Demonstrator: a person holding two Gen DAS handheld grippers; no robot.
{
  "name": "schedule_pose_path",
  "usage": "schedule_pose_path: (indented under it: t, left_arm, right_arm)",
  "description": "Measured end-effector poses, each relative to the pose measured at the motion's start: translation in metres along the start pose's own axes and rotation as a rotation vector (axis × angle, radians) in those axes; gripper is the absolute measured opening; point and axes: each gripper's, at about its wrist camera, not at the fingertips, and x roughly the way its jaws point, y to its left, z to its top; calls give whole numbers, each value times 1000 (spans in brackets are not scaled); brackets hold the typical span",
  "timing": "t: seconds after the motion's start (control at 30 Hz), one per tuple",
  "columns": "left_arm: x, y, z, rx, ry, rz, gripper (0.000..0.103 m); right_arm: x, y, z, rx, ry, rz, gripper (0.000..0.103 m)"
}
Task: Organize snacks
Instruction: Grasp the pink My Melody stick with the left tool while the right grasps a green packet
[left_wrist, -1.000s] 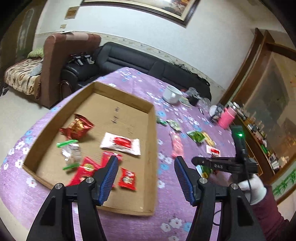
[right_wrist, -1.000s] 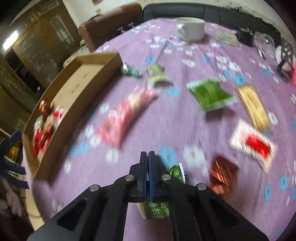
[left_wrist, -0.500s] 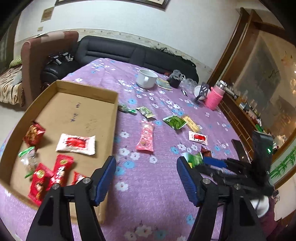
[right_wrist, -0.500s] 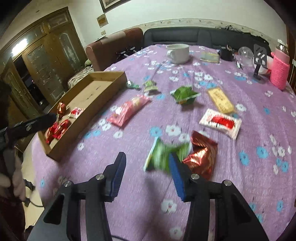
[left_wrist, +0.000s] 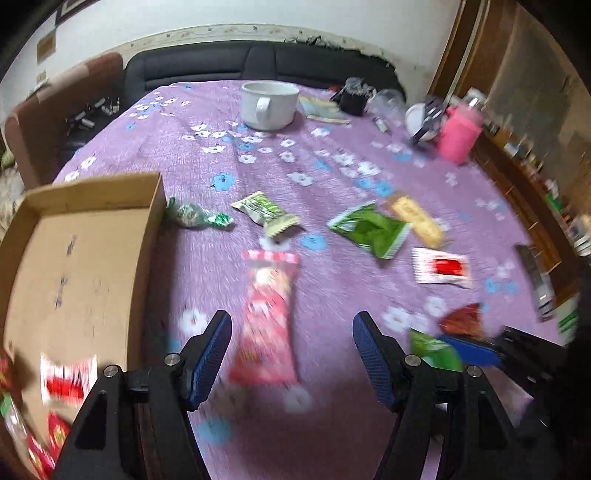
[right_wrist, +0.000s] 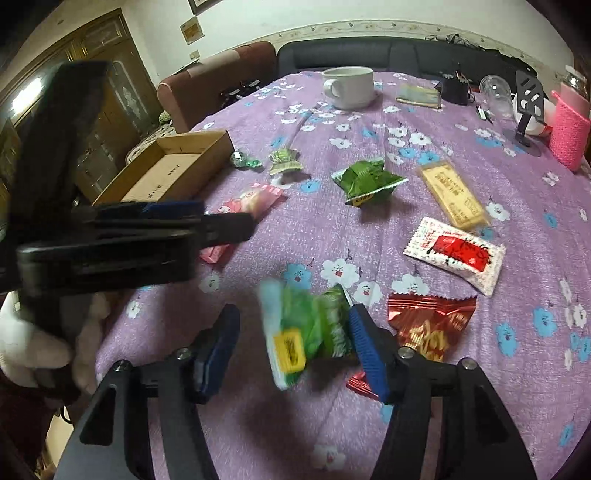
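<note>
My left gripper (left_wrist: 291, 332) is open and hovers just above a long pink snack packet (left_wrist: 271, 317) on the purple cloth; its pads stand clear of the packet. A cardboard box (left_wrist: 85, 266) with several red and white snacks lies to its left. In the right wrist view my right gripper (right_wrist: 293, 321) has its jaws opening around a blurred green packet (right_wrist: 306, 328), which leans by the right finger (right_wrist: 365, 343), while the left pad stands clear of it. The left gripper (right_wrist: 227, 218) crosses that view at the left and partly hides the pink packet (right_wrist: 255, 199).
Loose on the cloth lie a red foil packet (right_wrist: 428, 325), a white-and-red packet (right_wrist: 456, 254), a yellow bar (right_wrist: 452, 194), a dark green packet (right_wrist: 365, 179) and two small green sweets (left_wrist: 192, 216). A white mug (right_wrist: 349, 86) and a pink cup (right_wrist: 569, 136) stand at the back.
The left gripper swung right from over the box to over the pink packet. The right gripper went from shut to open, with the green packet now loose between its fingers.
</note>
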Motion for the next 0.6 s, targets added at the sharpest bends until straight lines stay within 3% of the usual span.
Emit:
schedule_pose_path:
  t: [0.13,0.2,0.23,0.27,0.3,0.37,0.5,0.6]
  left_arm:
    - [19,-4,3,73,0,103,72]
    - [25,-7,2,99,10,113,72]
    - [25,-8,2,109,-4,118,72]
    - [25,-9,3,115,-9,123,69]
    - [25,-8,3,112,-13,112,62]
    - [21,-6,3,102,-21,94,26]
    - [15,-3,-1,80,-26,56,26]
    - [-2,4,-4,31,-47,-15,26]
  right_arm:
    - [1,-2,-2,-8,-17,1,60]
    - [2,-2,-1,-9,-20,-6,60]
    - [2,-2,-1,-16,-23,-20,50]
    - [2,-1,-2,-27,-29,-49,34]
    - [2,-1,-2,-33,-32,-68,33]
    - [1,-5,-2,-12,-42,-54,30]
    - [-6,-2,-2,-12,-64,-34,30]
    - [-16,4,-2,-25,-87,-28,30]
